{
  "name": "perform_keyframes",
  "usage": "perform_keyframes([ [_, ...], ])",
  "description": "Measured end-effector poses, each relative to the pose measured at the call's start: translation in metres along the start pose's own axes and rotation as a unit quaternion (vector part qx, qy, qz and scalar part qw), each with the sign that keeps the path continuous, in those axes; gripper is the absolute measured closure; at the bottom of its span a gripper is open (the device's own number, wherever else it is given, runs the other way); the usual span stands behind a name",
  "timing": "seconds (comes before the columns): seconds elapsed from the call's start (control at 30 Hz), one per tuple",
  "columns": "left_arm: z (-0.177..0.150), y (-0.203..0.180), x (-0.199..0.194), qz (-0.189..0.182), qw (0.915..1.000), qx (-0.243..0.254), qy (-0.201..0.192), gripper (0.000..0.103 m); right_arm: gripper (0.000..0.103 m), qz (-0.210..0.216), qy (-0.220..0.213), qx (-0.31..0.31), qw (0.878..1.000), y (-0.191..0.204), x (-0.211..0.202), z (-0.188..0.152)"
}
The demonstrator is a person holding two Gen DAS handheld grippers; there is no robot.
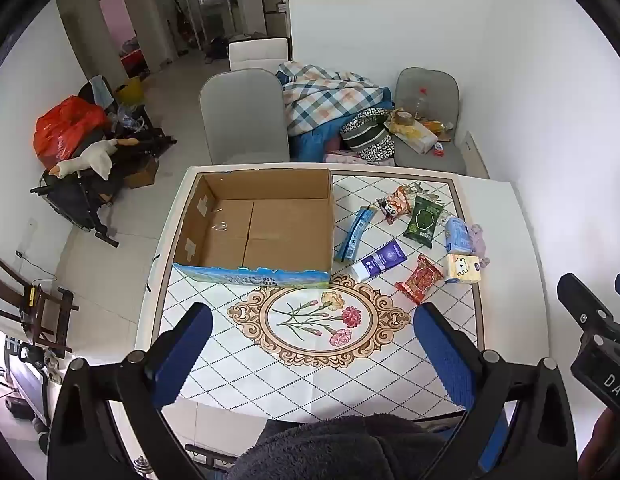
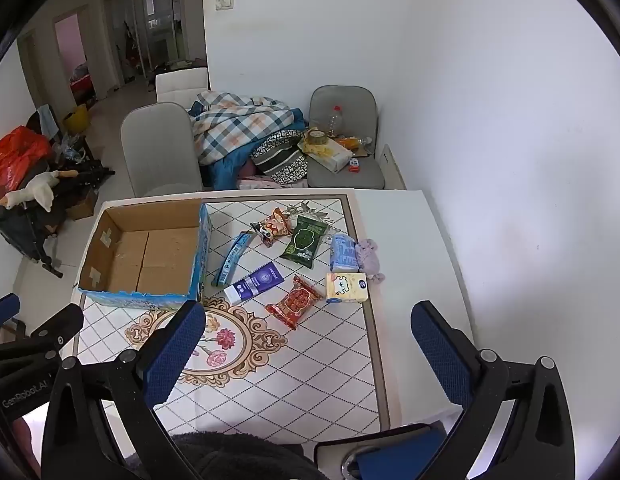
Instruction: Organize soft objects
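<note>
An open, empty cardboard box (image 1: 254,224) (image 2: 146,256) stands on the tiled table's left half. To its right lie several soft packs: a blue tube pack (image 1: 354,232), a purple-white pack (image 1: 379,260), a red snack bag (image 1: 419,278), a yellow tissue pack (image 1: 463,269), a green wipes pack (image 1: 423,220), a light-blue tissue pack (image 1: 457,234), an orange snack bag (image 1: 397,205) and a lilac cloth (image 2: 367,258). My left gripper (image 1: 311,330) is open and empty above the table's near part. My right gripper (image 2: 308,330) is open and empty, near the red snack bag (image 2: 294,300).
The table (image 1: 333,384) has a floral medallion (image 1: 317,320) near its front. Grey chairs (image 1: 244,118) stand behind it, one heaped with a plaid blanket (image 1: 329,96). A white wall runs along the right. A dark fleece sleeve (image 1: 321,452) lies at the near edge.
</note>
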State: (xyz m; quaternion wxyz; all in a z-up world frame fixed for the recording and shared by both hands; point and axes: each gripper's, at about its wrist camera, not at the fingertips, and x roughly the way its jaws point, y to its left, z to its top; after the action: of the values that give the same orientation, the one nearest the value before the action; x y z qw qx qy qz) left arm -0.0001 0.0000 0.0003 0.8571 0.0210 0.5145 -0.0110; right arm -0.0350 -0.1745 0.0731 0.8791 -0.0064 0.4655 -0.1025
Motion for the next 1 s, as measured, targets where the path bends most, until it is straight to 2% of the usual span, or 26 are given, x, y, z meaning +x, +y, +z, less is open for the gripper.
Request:
perform_keyframes([
  [0.23, 0.007, 0.003, 0.001, -0.009, 0.9999, -0.002, 0.003, 0.0, 0.0, 0.013, 0.006, 0.004, 1.0, 0.0, 0.002, 0.002],
  [1.0, 0.015, 0.003, -0.01, -0.014, 0.9998, -0.008, -0.013, 0.0, 0.0, 0.009, -0.006, 0.005, 1.0, 0.002, -0.007, 0.008],
])
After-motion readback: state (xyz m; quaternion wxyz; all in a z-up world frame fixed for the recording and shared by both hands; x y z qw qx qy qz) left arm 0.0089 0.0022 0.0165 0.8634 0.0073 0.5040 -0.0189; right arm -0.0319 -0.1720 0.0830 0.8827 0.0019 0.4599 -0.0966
